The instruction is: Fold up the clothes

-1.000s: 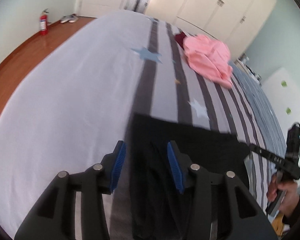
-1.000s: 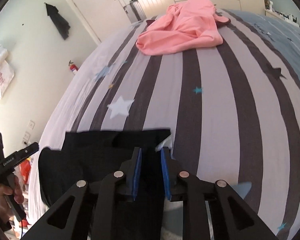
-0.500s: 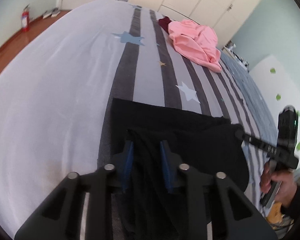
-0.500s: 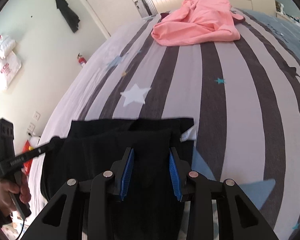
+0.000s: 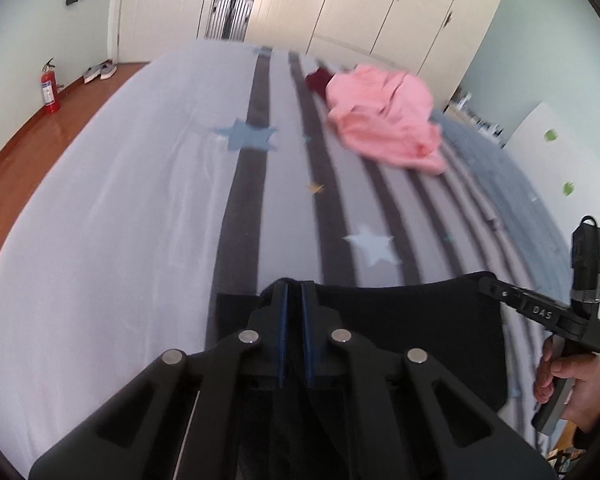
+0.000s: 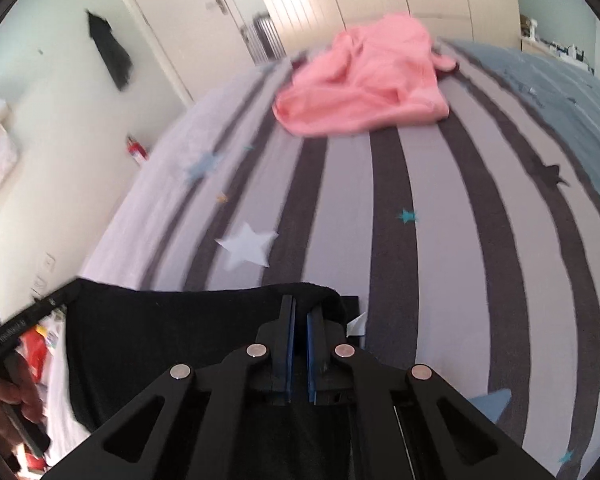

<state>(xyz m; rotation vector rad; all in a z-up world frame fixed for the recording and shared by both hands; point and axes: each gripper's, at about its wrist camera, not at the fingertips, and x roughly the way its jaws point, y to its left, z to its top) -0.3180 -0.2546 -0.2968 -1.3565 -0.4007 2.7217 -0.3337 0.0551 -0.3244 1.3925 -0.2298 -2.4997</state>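
The black garment (image 5: pixel 400 332) sits at the near edge of the bed (image 5: pixel 120 216), stretched between our two grippers, its upper edge raised and running roughly straight from one to the other. Our left gripper (image 5: pixel 293 292) has its blue pads nearly together, clenched on the garment's left corner, with black cloth bunched over the fingertips and hanging below. Our right gripper (image 6: pixel 300 312) is likewise pinched on the right corner of the same edge; the cloth curls over its tips, and a small white tag (image 6: pixel 356 326) pokes out just beside the right finger. In the left wrist view we see the right gripper from the side at the garment's far corner, held by a hand (image 5: pixel 572 388) in a dark sleeve. A lower layer of the garment lies flat on the striped, star-patterned bedspread. Well beyond, toward the far end of the bed, lies a crumpled pink garment (image 6: pixel 364 80), with a dark red item (image 5: pixel 318 80) touching its far side. A red fire extinguisher (image 5: pixel 49 88) stands on the wooden floor by the wall, white wardrobes (image 5: pixel 380 12) behind the bed.
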